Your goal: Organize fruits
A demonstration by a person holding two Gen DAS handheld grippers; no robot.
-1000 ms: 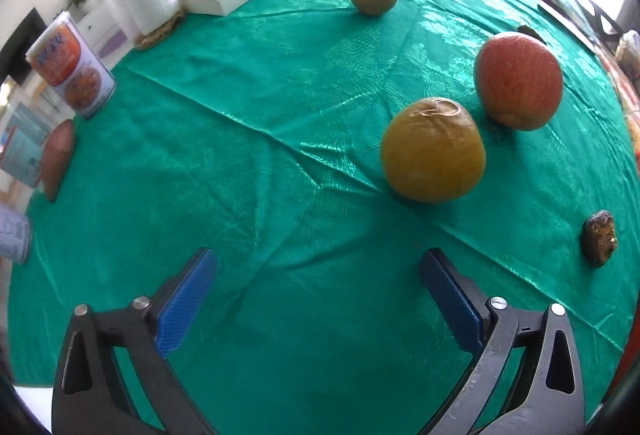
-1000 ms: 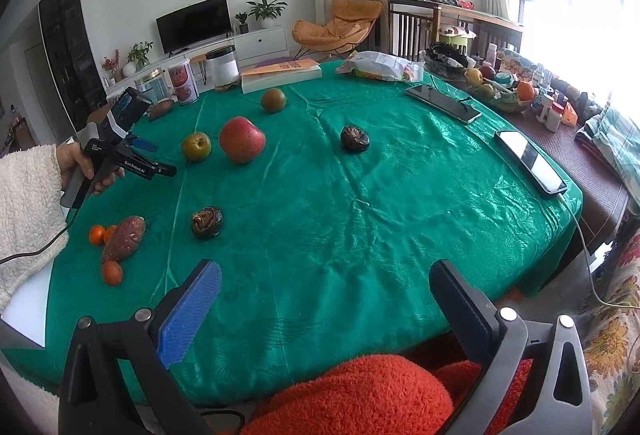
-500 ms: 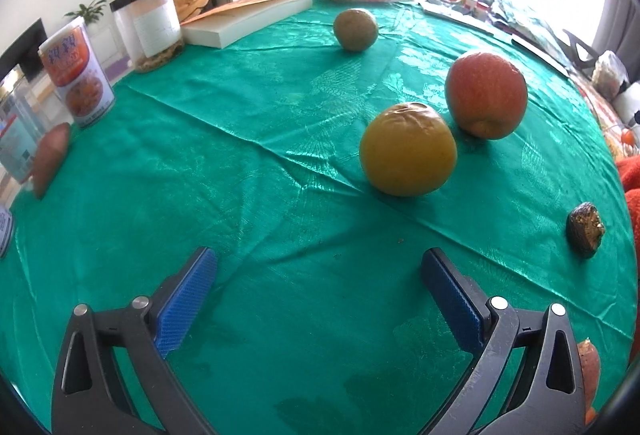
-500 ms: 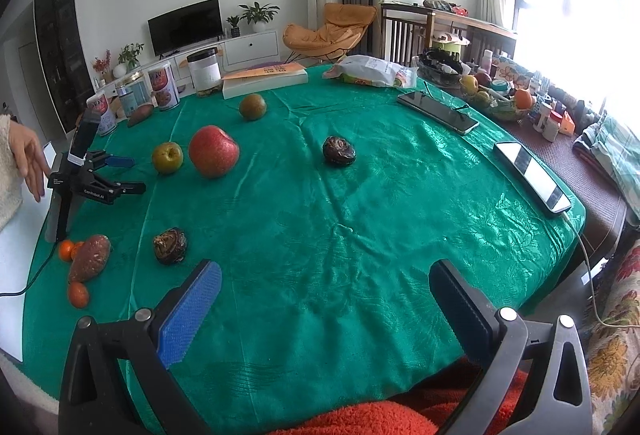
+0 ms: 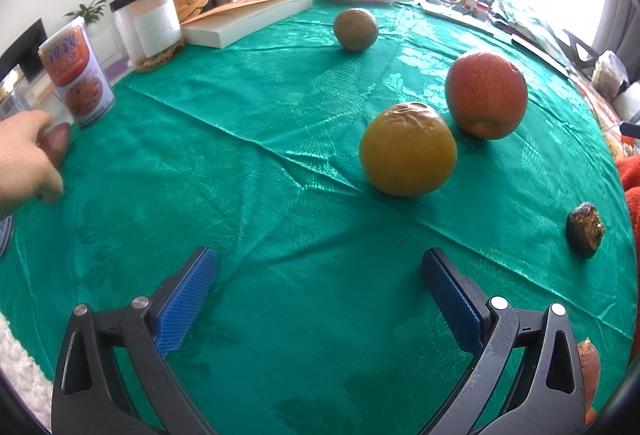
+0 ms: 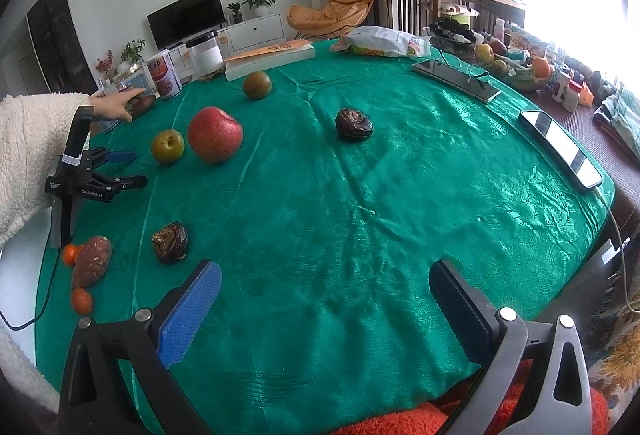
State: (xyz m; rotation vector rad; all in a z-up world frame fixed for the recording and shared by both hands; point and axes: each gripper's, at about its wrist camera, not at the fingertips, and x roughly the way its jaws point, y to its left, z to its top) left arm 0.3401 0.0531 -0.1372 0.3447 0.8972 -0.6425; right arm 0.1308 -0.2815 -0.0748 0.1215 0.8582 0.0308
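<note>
A bare hand (image 6: 114,108) in a fluffy white sleeve (image 6: 32,155) is stretched across the green satin tablecloth (image 6: 360,215) to a brown sweet potato (image 6: 145,103) beside printed tins. The left gripper (image 5: 318,271), standing unheld, and right gripper (image 6: 326,281) are spread wide, empty. A red apple (image 6: 215,140) and yellow-green apple (image 6: 167,145) are seen mid-table.

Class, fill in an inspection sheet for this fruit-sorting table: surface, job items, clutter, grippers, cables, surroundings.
Surface: green tablecloth, creased.
Job items: red apple beside yellow-green apple; brown round fruit farther back; two dark wrinkled fruits; sweet potato between small oranges.
Clutter: cans, jar, book, snack bag, phones.
Grippers: left gripper open, standing unheld on the table; right gripper open; bare hand reaching at the cans.
Cables: one at each table edge.
Surroundings: TV, armchair.
</note>
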